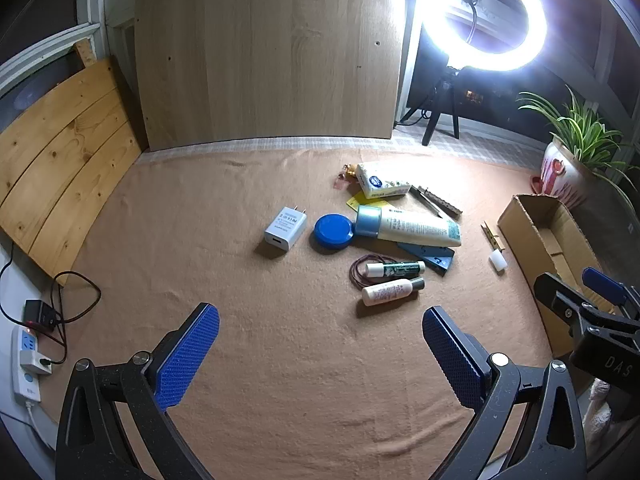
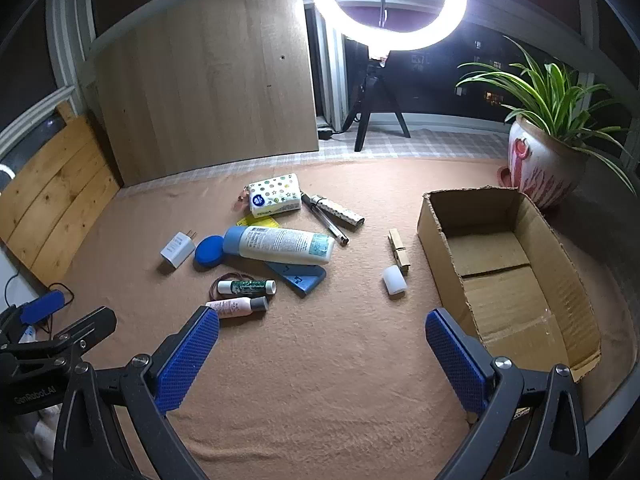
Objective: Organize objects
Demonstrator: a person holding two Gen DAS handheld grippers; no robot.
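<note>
1. The things you have to organize all lie loose on the orange cloth (image 2: 320,380) that covers the worktop. In the main cluster the large lotion tube (image 2: 280,245) rests across a blue flat case (image 2: 298,278), with a blue round lid (image 2: 209,251) touching its cap end and a white charger (image 2: 178,249) just beside that.
2. Nearer you lie a green lip balm (image 2: 248,287) on a dark hair tie (image 2: 220,282) and a small pink bottle (image 2: 236,306). Farther off sit a tissue pack (image 2: 275,195), a pen (image 2: 325,218) and a patterned stick (image 2: 340,210) beside it.
3. Between the cluster and the box, a wooden clothespin (image 2: 399,251) and a small white cap (image 2: 394,280) lie close together.
4. The cardboard box (image 2: 556,280) stands open at the right, and nothing shows inside it except its own bottom flaps. Judged from that, the sorting is at its very start: no item is packed, and every piece is left to do.
5. Your right gripper (image 2: 322,354) hovers over bare cloth, its fingers spread wide and holding nothing.
6. Your left gripper (image 1: 320,354) does the same, fingers wide apart and empty, aimed at the cluster.
7. The potted plant (image 2: 548,152) and ring light (image 2: 387,0) stand beyond the cloth, apart from the work.
</note>
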